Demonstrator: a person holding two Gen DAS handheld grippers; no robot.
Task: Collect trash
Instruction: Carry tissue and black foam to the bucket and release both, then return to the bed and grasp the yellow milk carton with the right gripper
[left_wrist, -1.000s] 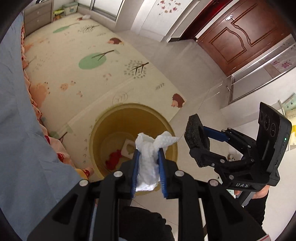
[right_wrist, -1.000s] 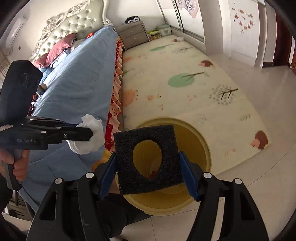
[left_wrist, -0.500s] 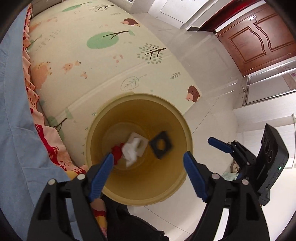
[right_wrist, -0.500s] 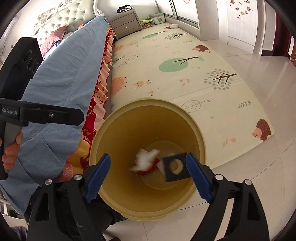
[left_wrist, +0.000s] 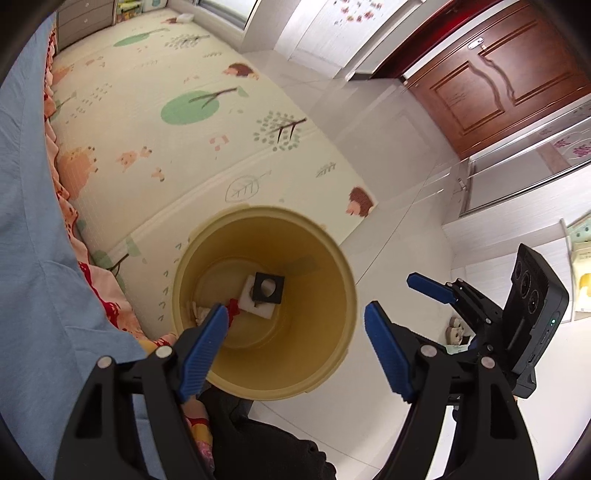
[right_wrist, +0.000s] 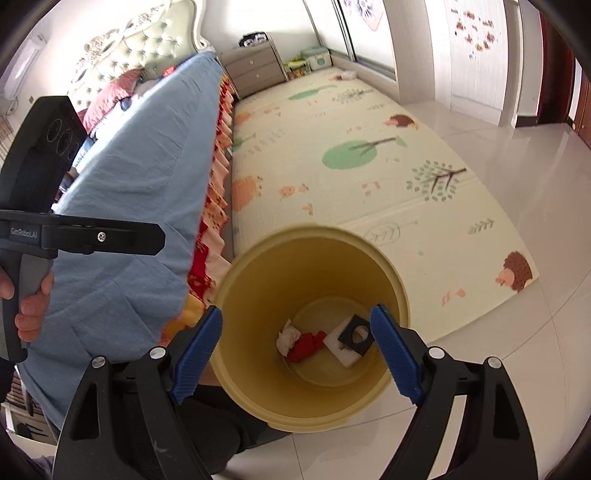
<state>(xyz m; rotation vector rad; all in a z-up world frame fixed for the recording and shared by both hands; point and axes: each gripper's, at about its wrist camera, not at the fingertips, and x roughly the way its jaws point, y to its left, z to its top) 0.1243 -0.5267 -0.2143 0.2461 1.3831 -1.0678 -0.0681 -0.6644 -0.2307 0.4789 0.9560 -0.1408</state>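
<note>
Both grippers (jaws wide) above bin (left_wrist: 332, 254)

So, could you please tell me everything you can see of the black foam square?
The black foam square is a flat, coarse-looking piece with a round hole through its middle. It lies tilted at the bottom of the yellow bin, resting on a white foam block, near a red scrap. Nothing grips it.

A patterned play mat (left_wrist: 207, 122) lies between blue bedspread (right_wrist: 140, 166) and wooden door (left_wrist: 495, 74).
</note>
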